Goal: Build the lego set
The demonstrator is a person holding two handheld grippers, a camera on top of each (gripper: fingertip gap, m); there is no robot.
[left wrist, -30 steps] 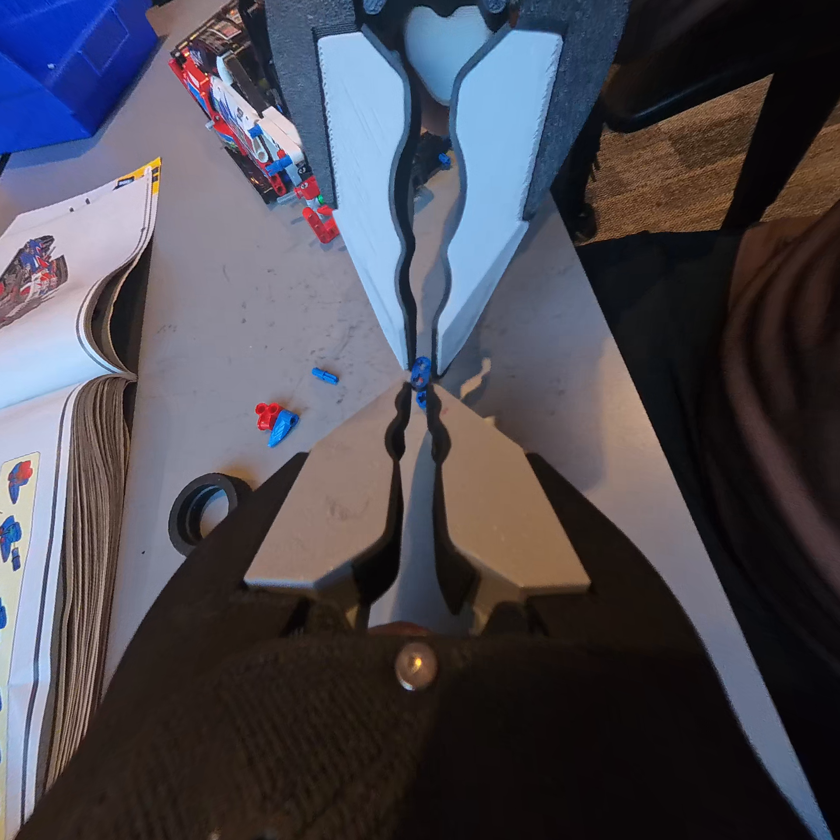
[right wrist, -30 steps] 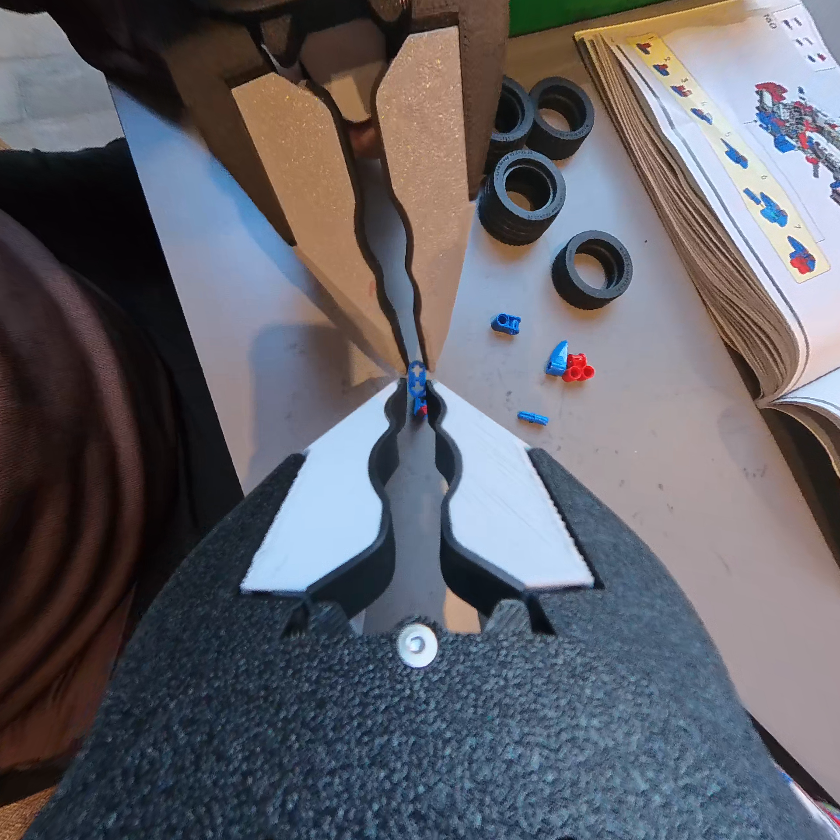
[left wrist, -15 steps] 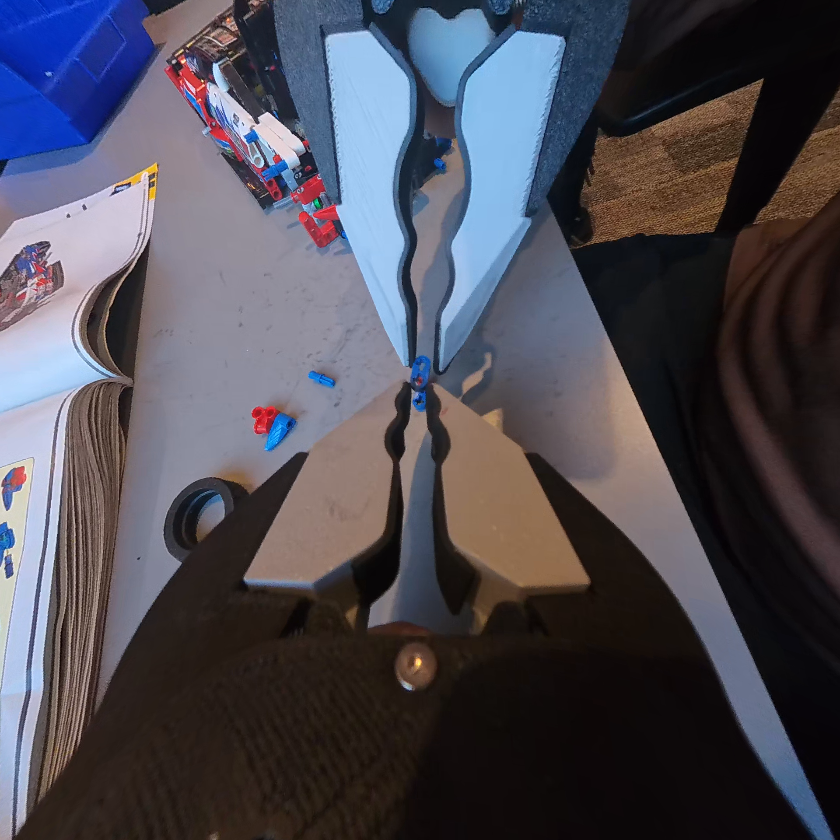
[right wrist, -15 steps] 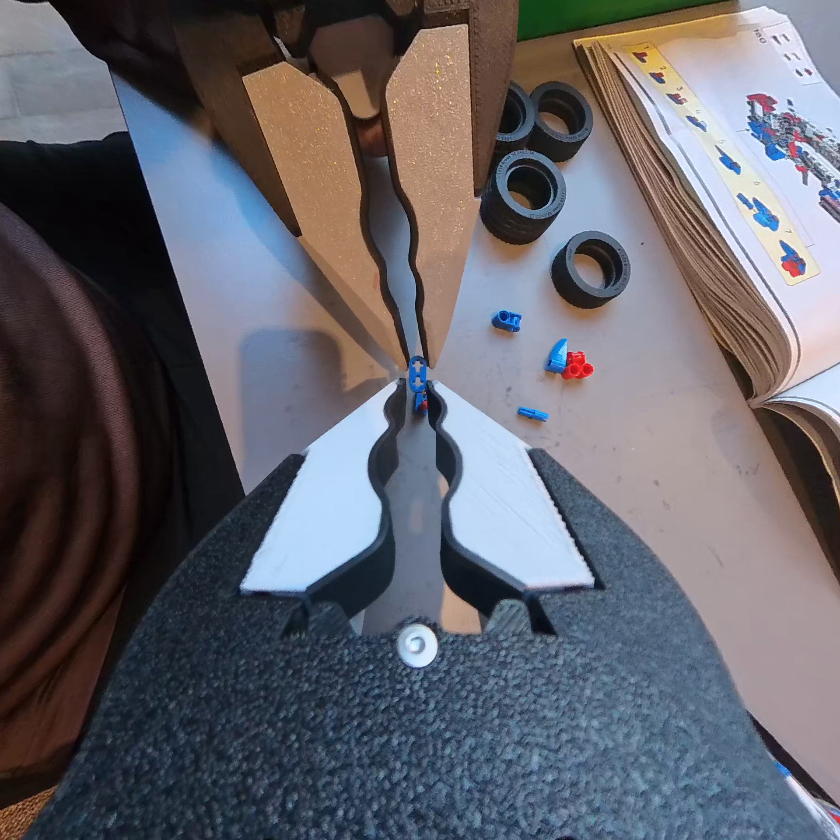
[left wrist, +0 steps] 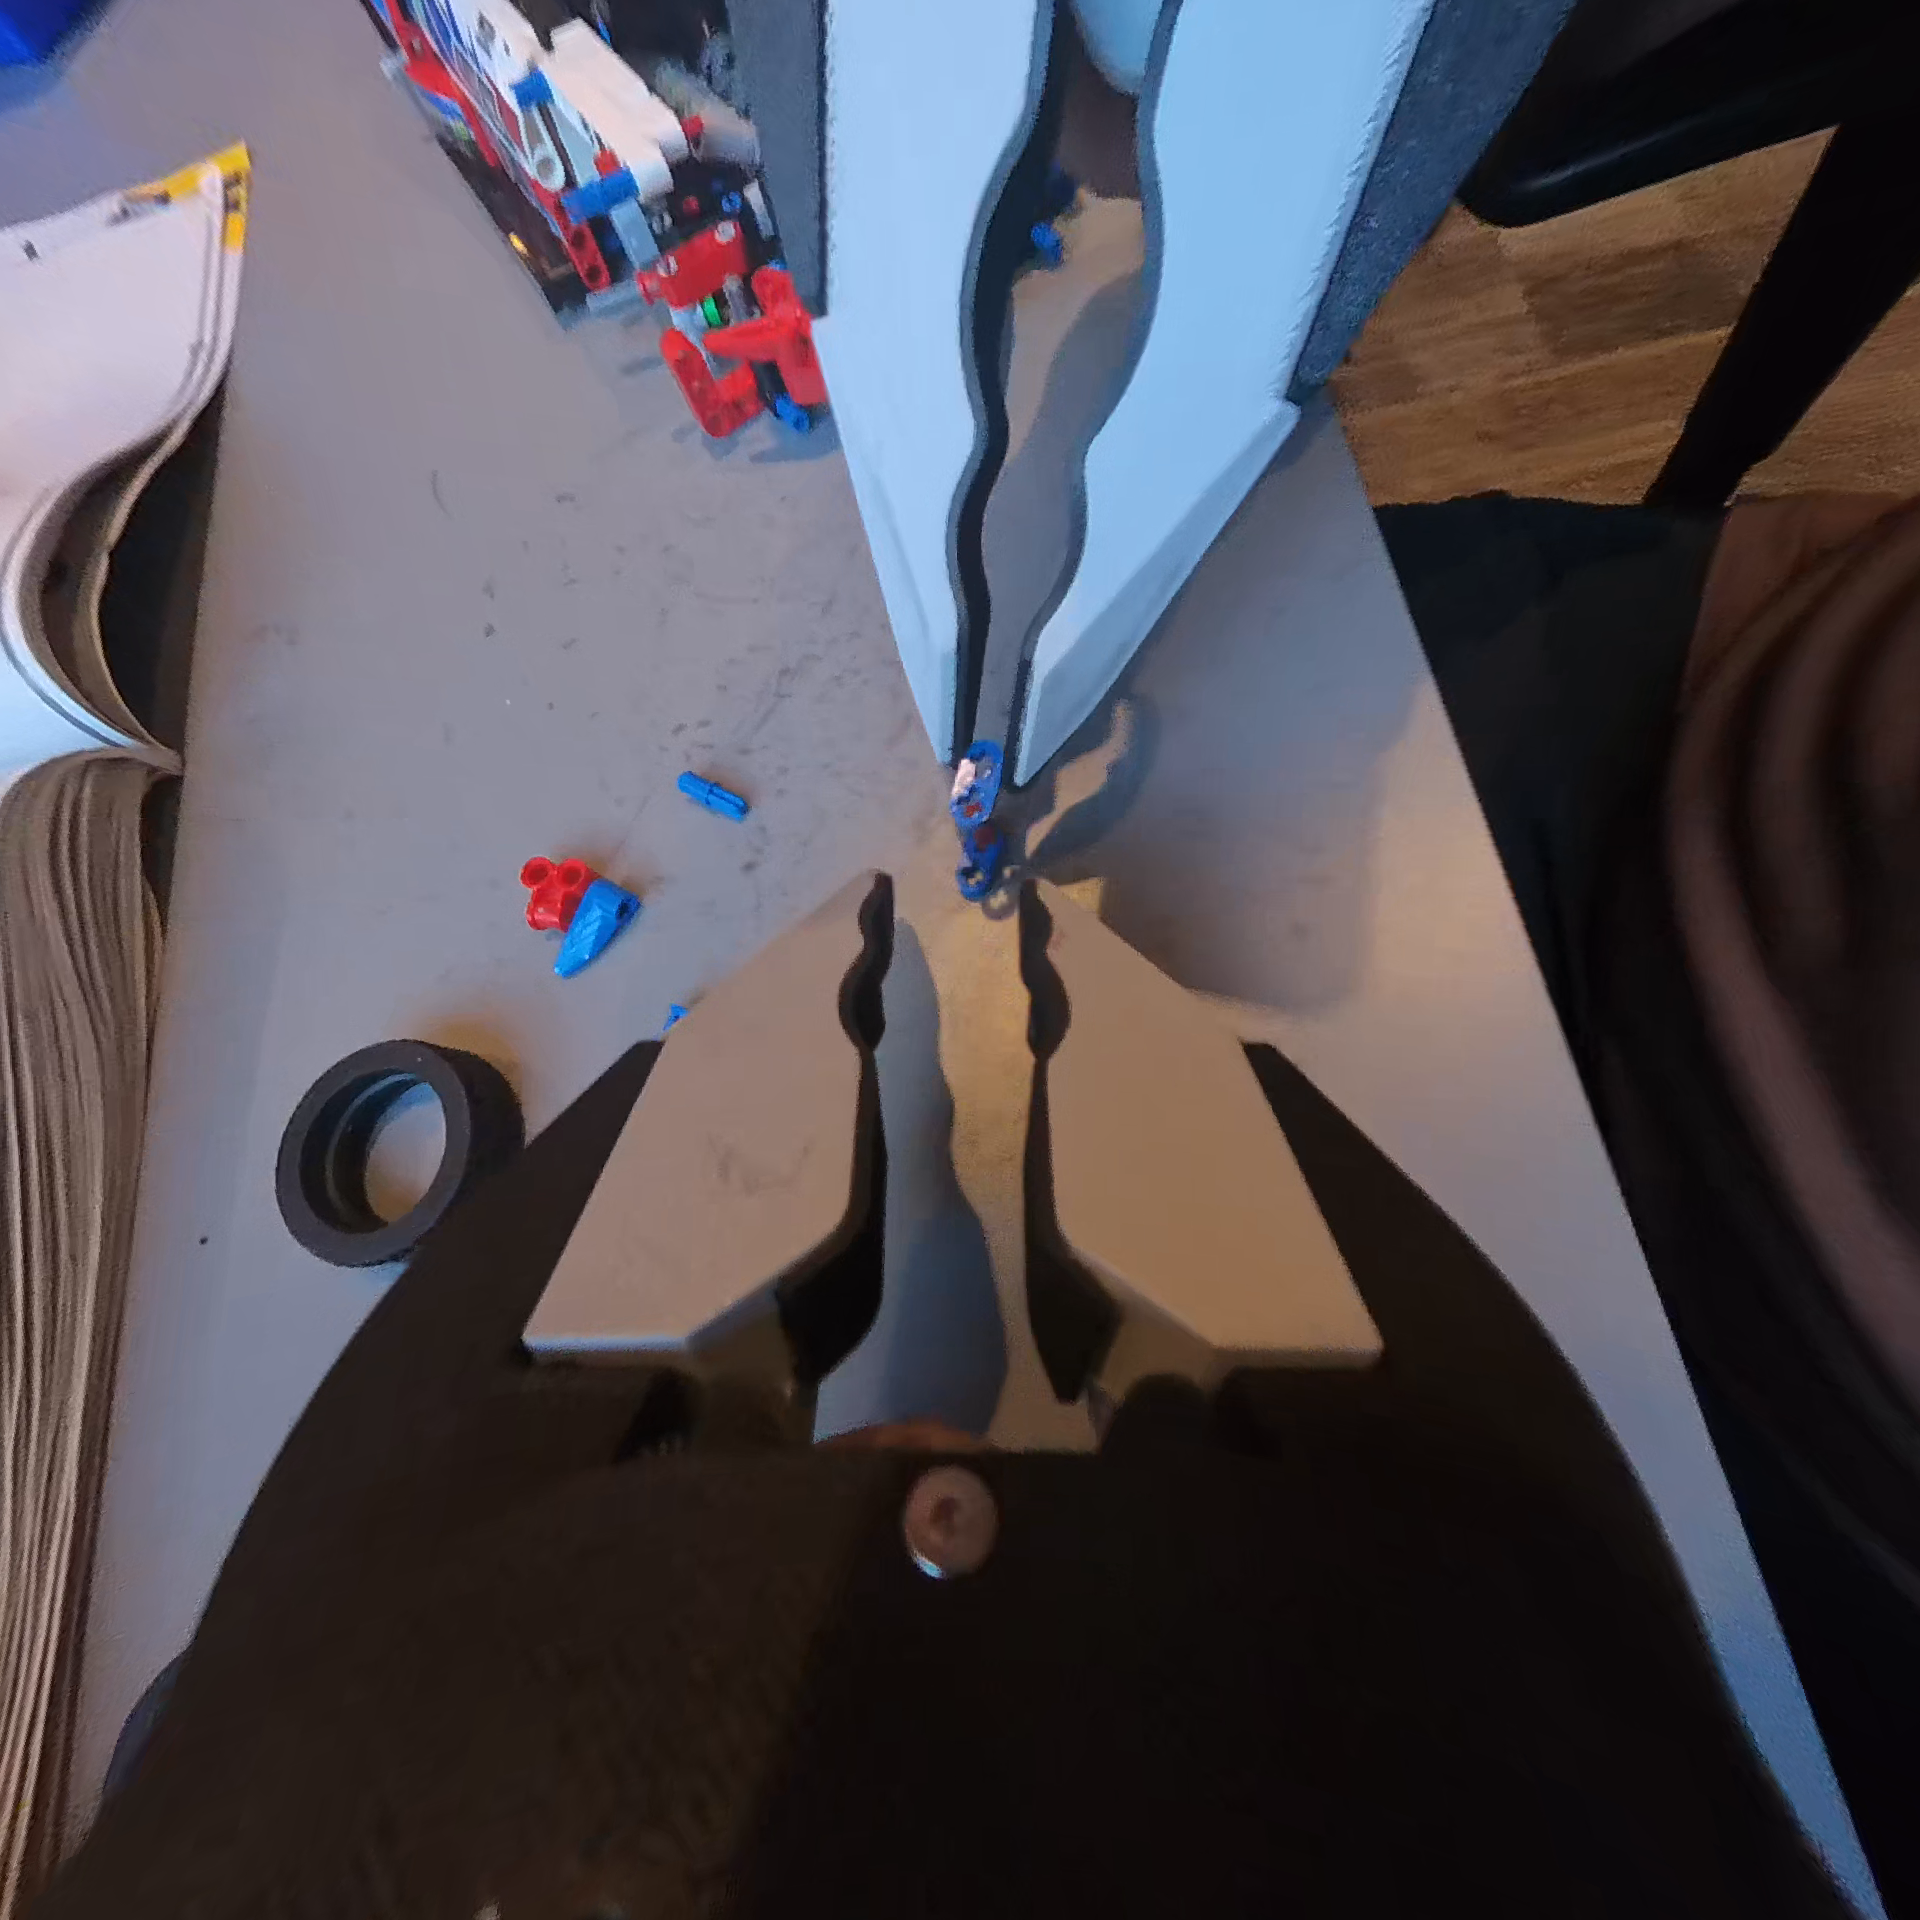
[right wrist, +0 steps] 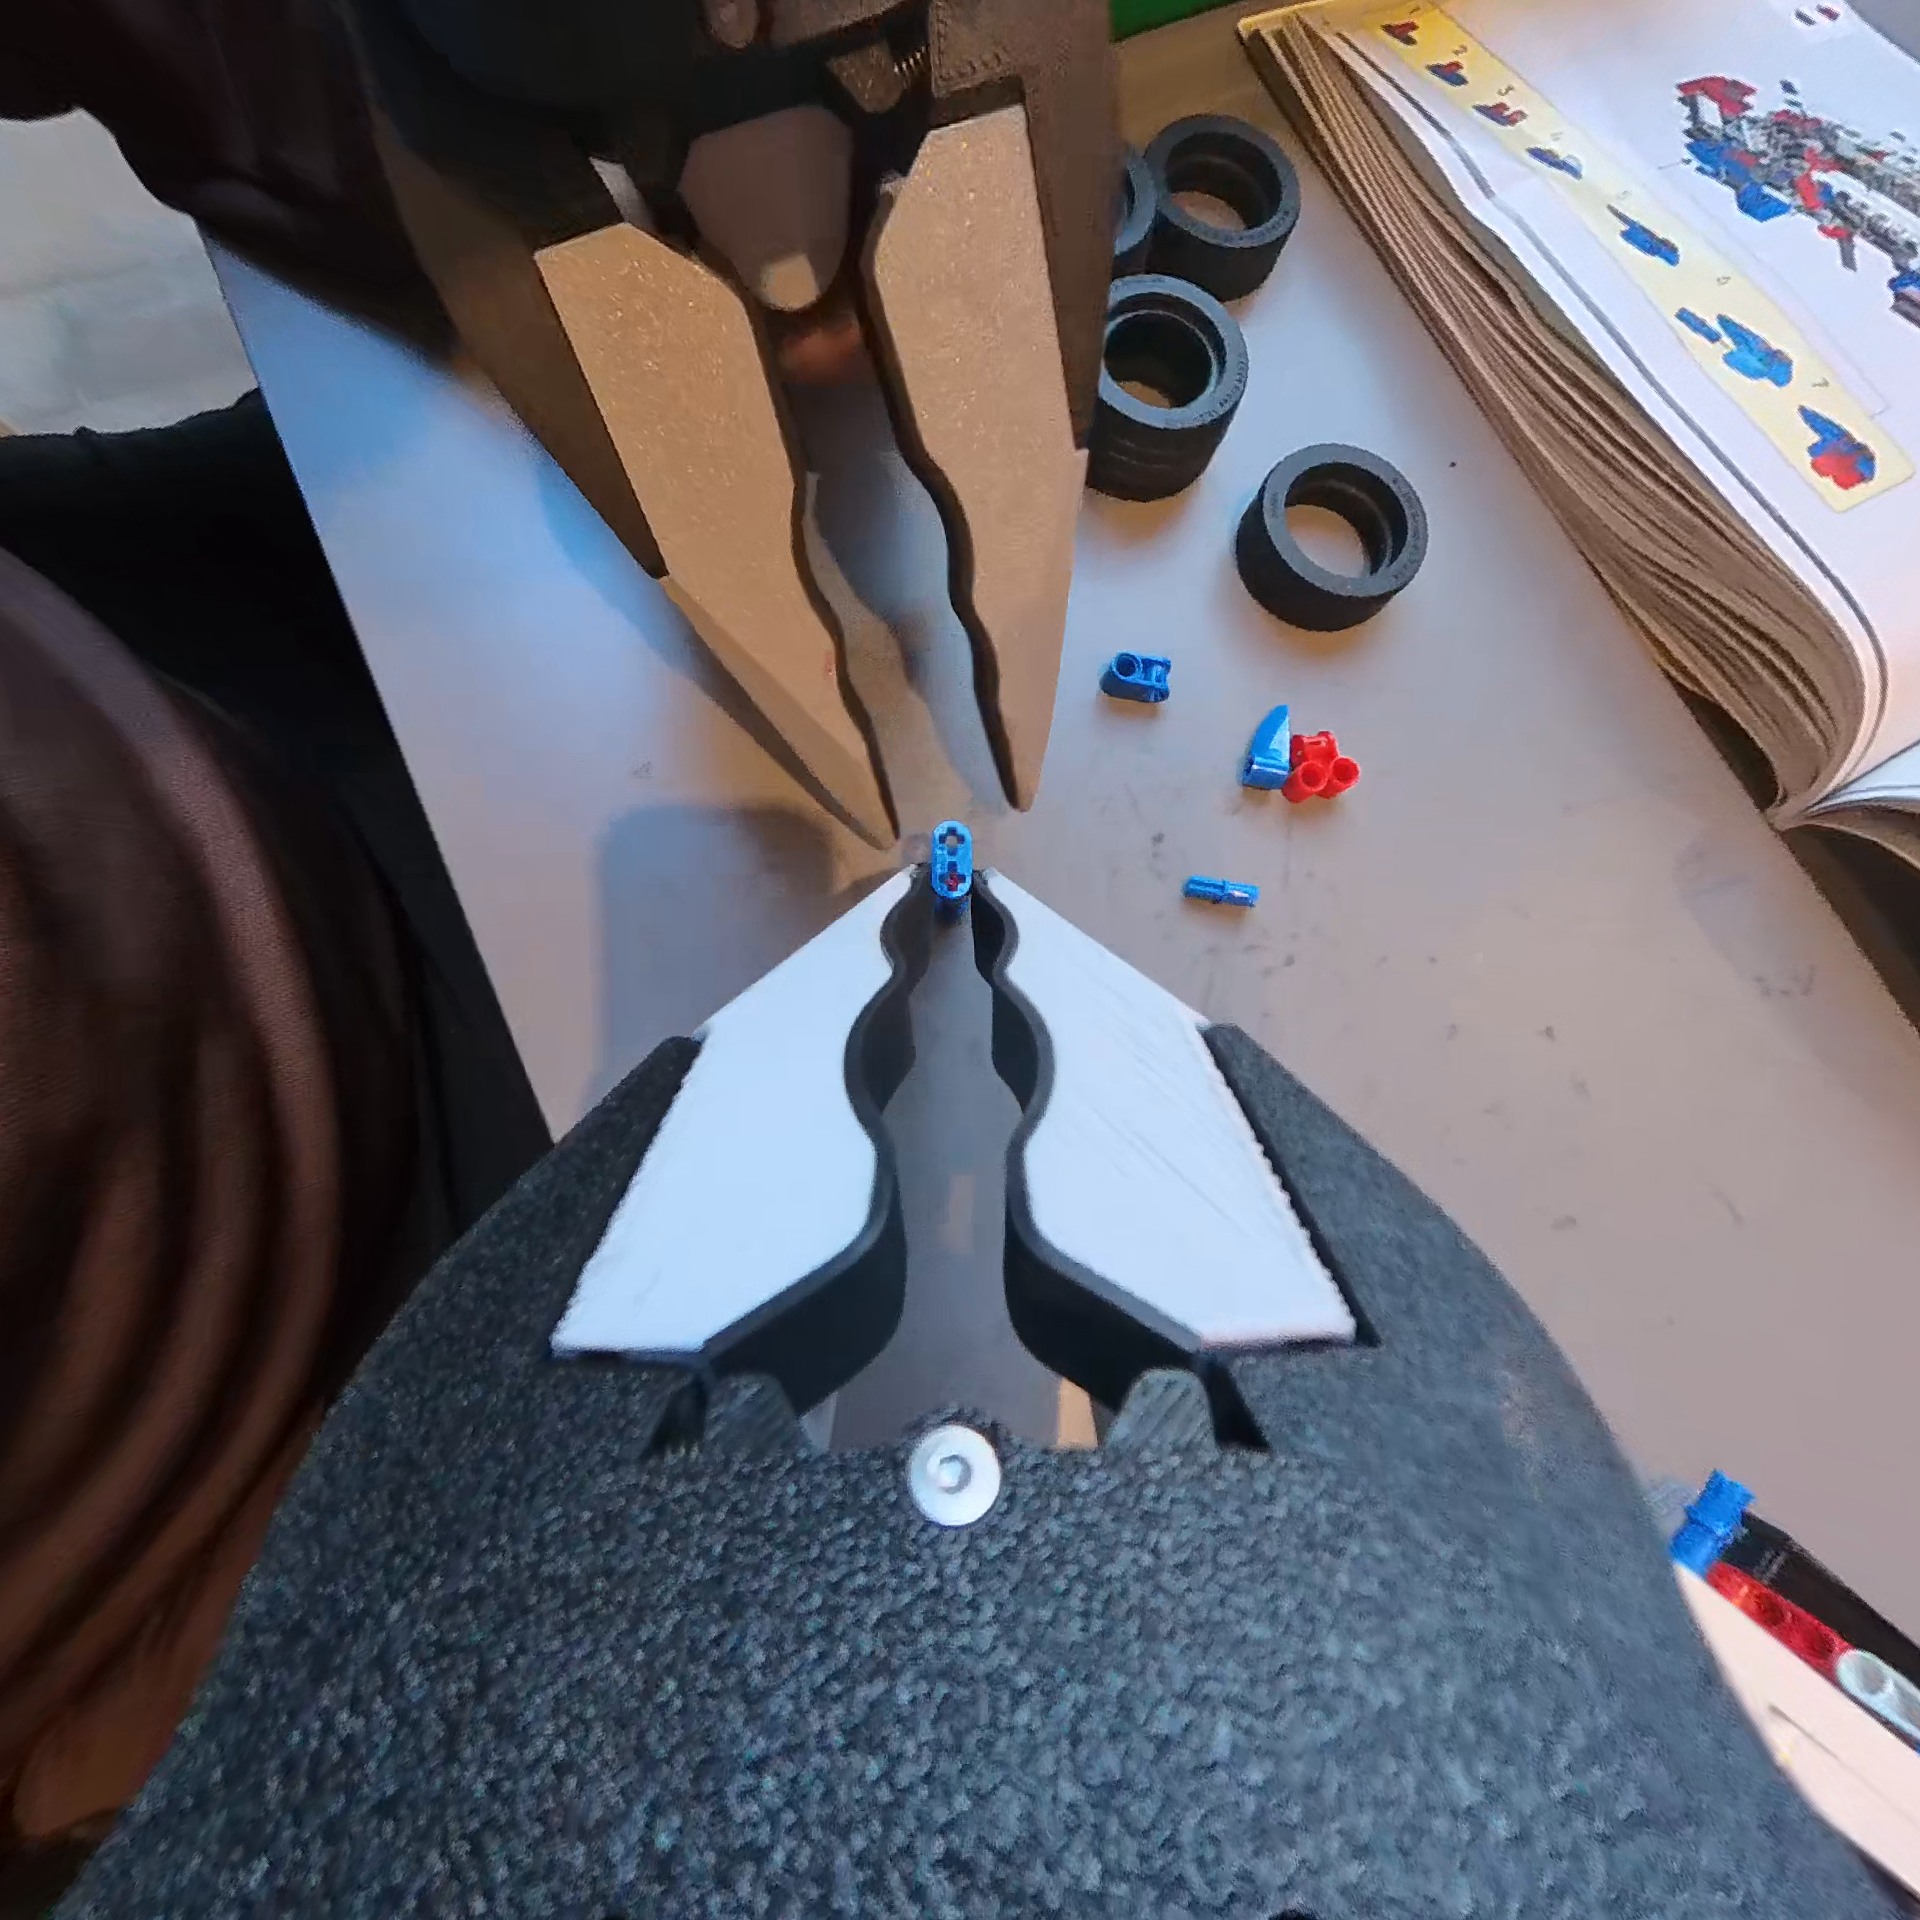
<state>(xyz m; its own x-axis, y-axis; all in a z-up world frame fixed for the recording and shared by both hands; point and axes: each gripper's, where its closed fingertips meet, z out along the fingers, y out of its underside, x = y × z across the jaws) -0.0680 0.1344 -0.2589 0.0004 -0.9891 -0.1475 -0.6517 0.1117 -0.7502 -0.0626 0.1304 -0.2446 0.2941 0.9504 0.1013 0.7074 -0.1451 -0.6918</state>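
While the two grippers point tip to tip over the grey table (left wrist: 436,582), only one of them has hold of anything. The right gripper (right wrist: 951,883) (the one with white fingers) has its jaws almost closed, and they pinch a small blue lego piece (right wrist: 952,860) right at the tips. The piece sticks out a little past the tips. In the left wrist view the same blue lego piece (left wrist: 979,800) hangs from the white tips, and a bit of red shows in its holes.

The left gripper (left wrist: 951,899) (the one with grey fingers) has its jaws partly open, with a clear gap between the tips. It has nothing in them. The piece sits just in front of that gap, very near the tips but not between them.

Off to the left of the left jaws lie a tiny blue pin (left wrist: 713,797), a red piece (left wrist: 553,891) touching a blue wedge piece (left wrist: 594,927), and a black tire (left wrist: 395,1151). More black tires (right wrist: 1169,390) show in the right wrist view, behind the grey fingers. An open instruction book (right wrist: 1621,343) lies at the table's edge past the tires. A half-built red, white and blue lego truck (left wrist: 613,197) stands farther off, beside the white fingers.
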